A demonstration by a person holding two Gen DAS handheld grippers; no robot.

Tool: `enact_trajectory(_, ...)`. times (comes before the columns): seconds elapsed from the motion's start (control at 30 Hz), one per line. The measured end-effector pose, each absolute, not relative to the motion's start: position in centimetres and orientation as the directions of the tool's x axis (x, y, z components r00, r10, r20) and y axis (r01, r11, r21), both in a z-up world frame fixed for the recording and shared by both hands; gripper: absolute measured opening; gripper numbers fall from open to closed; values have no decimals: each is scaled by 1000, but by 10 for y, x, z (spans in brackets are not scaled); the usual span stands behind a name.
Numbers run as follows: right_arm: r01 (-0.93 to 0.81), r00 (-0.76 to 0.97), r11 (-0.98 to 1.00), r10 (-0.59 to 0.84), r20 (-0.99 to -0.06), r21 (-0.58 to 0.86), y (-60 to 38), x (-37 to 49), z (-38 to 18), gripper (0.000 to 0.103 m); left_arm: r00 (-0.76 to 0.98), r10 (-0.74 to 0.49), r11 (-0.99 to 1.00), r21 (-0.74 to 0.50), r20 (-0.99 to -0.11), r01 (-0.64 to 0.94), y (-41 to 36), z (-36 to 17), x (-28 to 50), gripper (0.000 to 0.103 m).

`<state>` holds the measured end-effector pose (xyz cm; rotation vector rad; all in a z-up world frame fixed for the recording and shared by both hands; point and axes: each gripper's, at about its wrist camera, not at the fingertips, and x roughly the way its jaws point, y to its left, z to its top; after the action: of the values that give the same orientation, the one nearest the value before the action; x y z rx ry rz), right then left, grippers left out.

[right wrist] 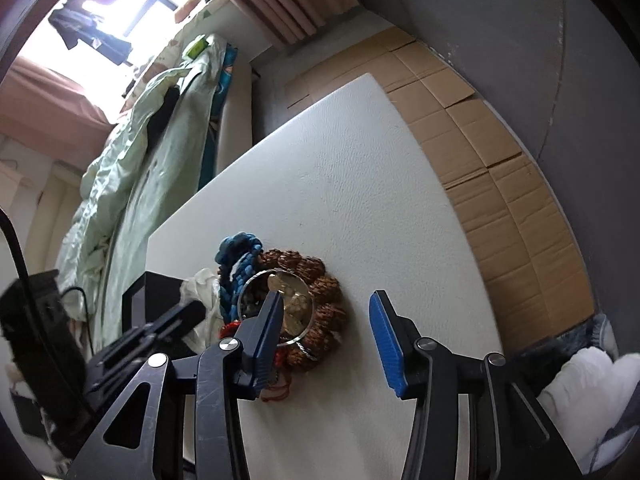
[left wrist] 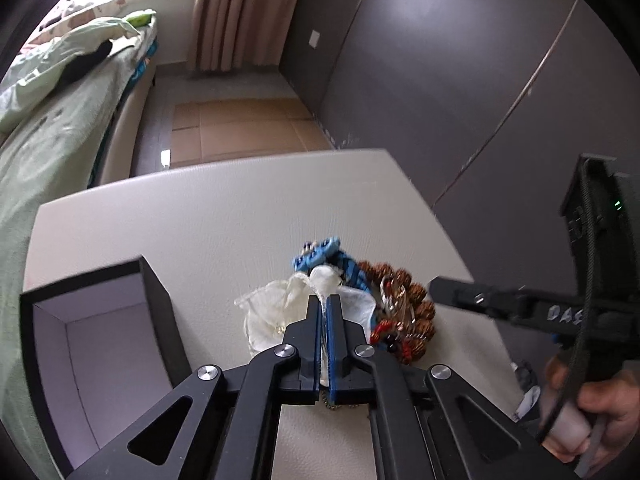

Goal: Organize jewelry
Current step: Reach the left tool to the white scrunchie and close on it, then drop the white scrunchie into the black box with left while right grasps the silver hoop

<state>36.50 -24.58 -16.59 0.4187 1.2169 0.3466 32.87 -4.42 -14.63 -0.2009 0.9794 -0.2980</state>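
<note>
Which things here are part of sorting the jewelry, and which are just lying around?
For the job: black box, open; white pouch, pinched by the left gripper; blue bead bracelet; brown seed-bead bracelet; right gripper, open.

Lying about: bed quilt, curtain, flattened cardboard.

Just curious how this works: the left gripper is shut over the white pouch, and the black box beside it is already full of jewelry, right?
Not quite. In the left wrist view, the black box is empty; only its pale lining shows. The left gripper is shut over the white pouch.
</note>
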Motion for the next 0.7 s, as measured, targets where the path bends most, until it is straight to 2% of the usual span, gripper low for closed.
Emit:
enact_trajectory(0.5,-137,277,862,506,-817,487,-196,369,-161,47,611,-356,921,-376,-707,102,-12,-108,319,1)
enact_trajectory(0.6,-133,268,884,467,-842,448,-188,369,-164,36,620,-364,917,-386,-695,105,-8,-102,315,1)
enact_trajectory(0.67,-131,272,904,427,-862,407,-186,369,-163,21,623,-367,915,-389,-691,108,-8,-100,312,1)
enact_trajectory(0.7,-130,270,911,413,-870,392,-185,369,-164,19,625,-367,915,-388,-690,109,-8,-99,309,1)
